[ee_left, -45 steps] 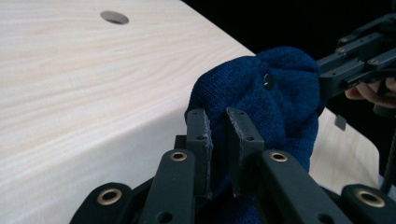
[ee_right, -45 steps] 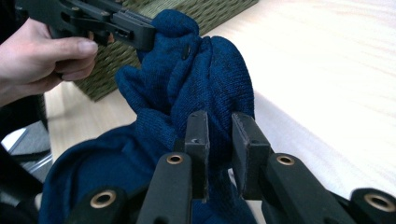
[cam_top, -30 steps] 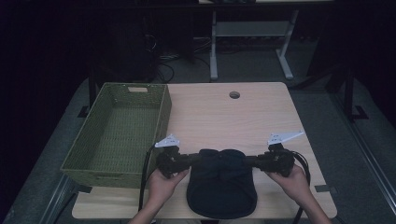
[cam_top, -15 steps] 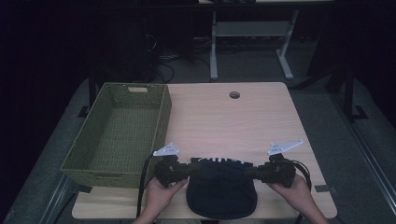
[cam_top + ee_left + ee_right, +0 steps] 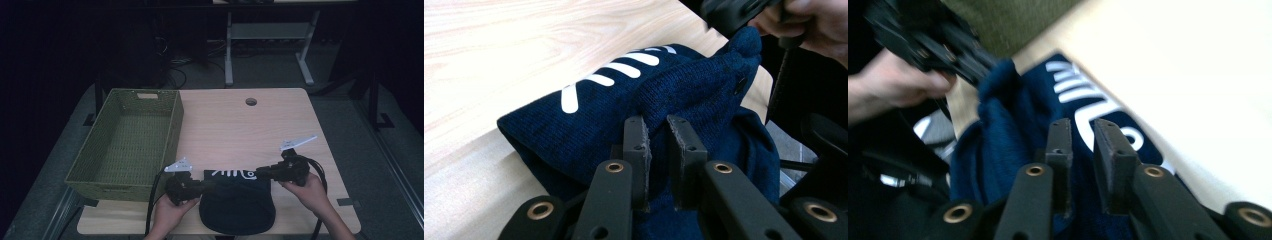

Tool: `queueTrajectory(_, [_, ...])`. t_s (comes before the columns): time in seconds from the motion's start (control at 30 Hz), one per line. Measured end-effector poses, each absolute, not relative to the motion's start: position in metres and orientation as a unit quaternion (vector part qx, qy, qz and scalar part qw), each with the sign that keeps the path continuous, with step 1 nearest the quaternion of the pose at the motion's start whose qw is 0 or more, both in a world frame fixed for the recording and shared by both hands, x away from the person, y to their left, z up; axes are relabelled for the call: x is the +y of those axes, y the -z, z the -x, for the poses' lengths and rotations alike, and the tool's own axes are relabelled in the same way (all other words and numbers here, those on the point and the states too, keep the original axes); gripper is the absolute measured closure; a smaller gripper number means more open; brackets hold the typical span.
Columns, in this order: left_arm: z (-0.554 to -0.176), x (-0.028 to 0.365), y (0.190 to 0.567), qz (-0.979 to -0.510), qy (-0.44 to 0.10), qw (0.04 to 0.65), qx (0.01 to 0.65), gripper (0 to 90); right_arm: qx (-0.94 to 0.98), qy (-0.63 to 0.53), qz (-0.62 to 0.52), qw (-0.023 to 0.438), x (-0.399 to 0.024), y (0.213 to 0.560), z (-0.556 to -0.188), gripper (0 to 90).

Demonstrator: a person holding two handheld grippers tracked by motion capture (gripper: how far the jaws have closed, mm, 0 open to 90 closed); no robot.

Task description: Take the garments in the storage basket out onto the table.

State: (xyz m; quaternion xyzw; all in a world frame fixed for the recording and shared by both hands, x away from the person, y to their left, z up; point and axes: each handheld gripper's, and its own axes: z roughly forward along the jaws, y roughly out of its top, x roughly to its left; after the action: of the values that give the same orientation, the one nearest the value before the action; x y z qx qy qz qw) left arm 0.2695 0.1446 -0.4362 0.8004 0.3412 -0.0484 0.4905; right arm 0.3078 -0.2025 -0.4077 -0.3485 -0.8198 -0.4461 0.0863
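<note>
The knitted garment (image 5: 237, 207) at the lower centre of the high view is dark navy blue, with white stripes and curved white markings along its upper edge. The woven basket (image 5: 125, 142) at the left of that frame is olive green with a tight weave pattern. The table (image 5: 240, 130) is pale wood with fine grain. Both the left gripper (image 5: 202, 186) and the right gripper (image 5: 260, 172) are black, each topped by a light grey plate, with brass-coloured rivets.

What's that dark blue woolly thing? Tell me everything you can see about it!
It looks like a knitted hat in dark blue yarn, with white stripes and lettering on its front. It lies at the table's near edge, partly hanging over. The left gripper pinches one corner and the right gripper the other, pulling it into a raised, bunched ridge between them.
</note>
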Motion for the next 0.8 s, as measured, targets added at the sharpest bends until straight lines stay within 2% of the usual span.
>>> queueTrajectory(0.1, [-0.269,0.147,0.435,-0.794,0.065,0.496,0.345,75.4,-0.834,0.423,0.336,0.11,-0.189,0.417,-0.307,79.4])
queueTrajectory(0.17, [-0.27,0.15,0.431,-0.783,0.083,0.504,0.356,67.2,-0.84,0.417,0.325,0.118,-0.184,0.42,-0.305,79.4])
queueTrajectory(0.27, [-0.268,0.15,0.423,-0.778,0.091,0.511,0.354,64.9,-0.844,0.411,0.319,0.13,-0.18,0.425,-0.3,79.4])
queueTrajectory(0.5, [-0.266,0.144,0.406,-0.778,0.088,0.521,0.339,64.8,-0.854,0.397,0.302,0.147,-0.173,0.433,-0.287,80.8])
queueTrajectory(0.8, [-0.266,0.126,0.43,-0.807,0.108,0.469,0.342,65.7,-0.874,0.367,0.273,0.164,-0.164,0.447,-0.272,81.4])
